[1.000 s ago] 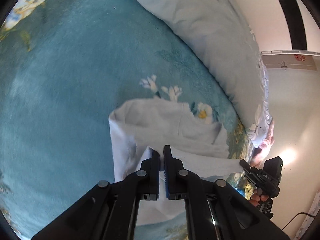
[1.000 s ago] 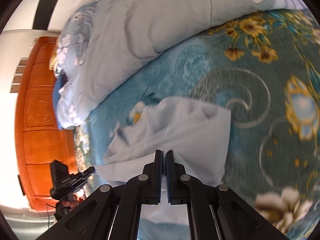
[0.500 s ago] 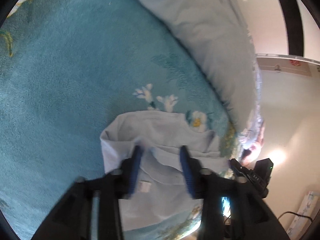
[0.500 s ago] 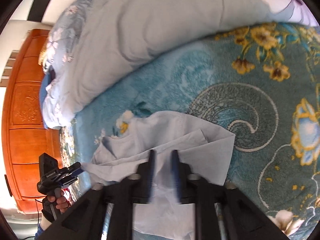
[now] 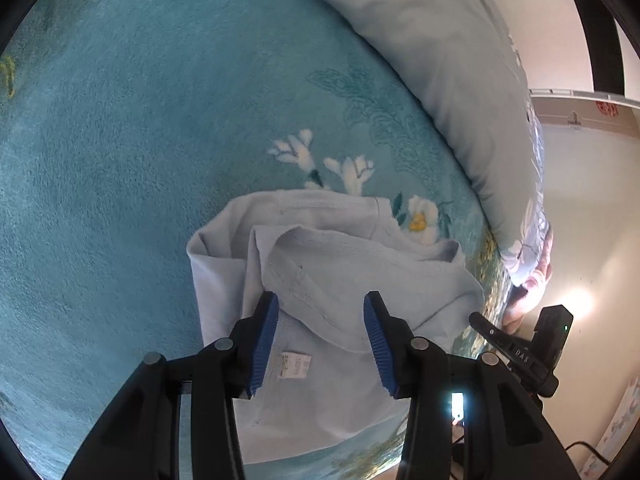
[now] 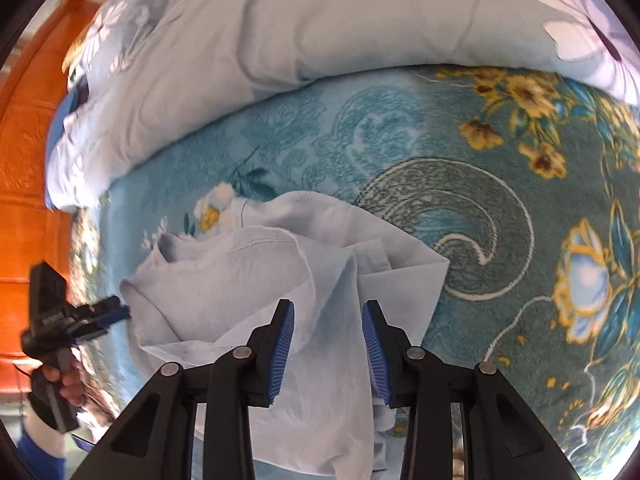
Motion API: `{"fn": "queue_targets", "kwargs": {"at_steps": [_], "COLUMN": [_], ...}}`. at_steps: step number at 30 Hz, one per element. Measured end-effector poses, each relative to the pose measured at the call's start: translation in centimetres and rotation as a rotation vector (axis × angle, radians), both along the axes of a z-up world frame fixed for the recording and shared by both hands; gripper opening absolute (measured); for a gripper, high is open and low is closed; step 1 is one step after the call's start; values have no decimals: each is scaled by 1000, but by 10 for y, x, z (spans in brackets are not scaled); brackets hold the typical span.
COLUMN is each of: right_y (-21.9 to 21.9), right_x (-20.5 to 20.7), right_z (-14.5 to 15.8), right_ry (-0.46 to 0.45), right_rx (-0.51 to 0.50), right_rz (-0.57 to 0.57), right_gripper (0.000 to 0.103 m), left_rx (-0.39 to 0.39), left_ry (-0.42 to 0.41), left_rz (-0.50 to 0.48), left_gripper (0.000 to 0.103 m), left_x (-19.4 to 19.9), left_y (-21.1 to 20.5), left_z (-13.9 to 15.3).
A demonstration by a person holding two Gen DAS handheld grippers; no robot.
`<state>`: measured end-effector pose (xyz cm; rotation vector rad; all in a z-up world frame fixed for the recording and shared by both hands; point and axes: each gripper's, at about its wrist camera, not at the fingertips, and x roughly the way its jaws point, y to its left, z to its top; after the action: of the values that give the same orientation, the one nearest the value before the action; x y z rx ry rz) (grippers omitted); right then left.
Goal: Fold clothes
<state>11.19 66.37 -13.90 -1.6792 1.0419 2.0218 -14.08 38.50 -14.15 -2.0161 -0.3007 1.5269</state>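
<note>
Teal floral plush blanket over bed, pale blue garment crumpled on it near the edge, light grey quilt bunched behind, orange wood door, cream wall, left gripper spread over garment, right gripper spread, cloth between its jaws unpinched

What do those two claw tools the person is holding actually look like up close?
Each is matte black plastic with angular struts and round silver rivets. The left gripper and right gripper both carry two fingers faced with ribbed blue pads. Seen from afar, the right one bears small white lettering and a green light; a blue sleeve cuff shows.
</note>
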Motion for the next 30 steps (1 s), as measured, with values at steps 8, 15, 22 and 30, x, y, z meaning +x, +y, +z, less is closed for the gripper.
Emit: {"fn": "queue_targets", "kwargs": {"at_steps": [8,15,22,30], "right_y": [1,11,14,17], "right_x": [-5,-3,-13,-20], "right_z": [-7,-8,-4,-3], "right_ry": [-22,-27,-24,-28], "right_rx": [10,36,49,62], "right_rz": [28,11,26,20], "right_gripper": [15,2,2,2], "left_rx": [-56,-88,-119,-188], "left_ry": [19,51,74,117], "left_rz": [51,2,-38,-34], "left_gripper": [44,44,22,5], "left_x": [-9,-12,-15,-24], "left_y": [-9,-6,8,6], "left_z": [5,6,7,7]}}
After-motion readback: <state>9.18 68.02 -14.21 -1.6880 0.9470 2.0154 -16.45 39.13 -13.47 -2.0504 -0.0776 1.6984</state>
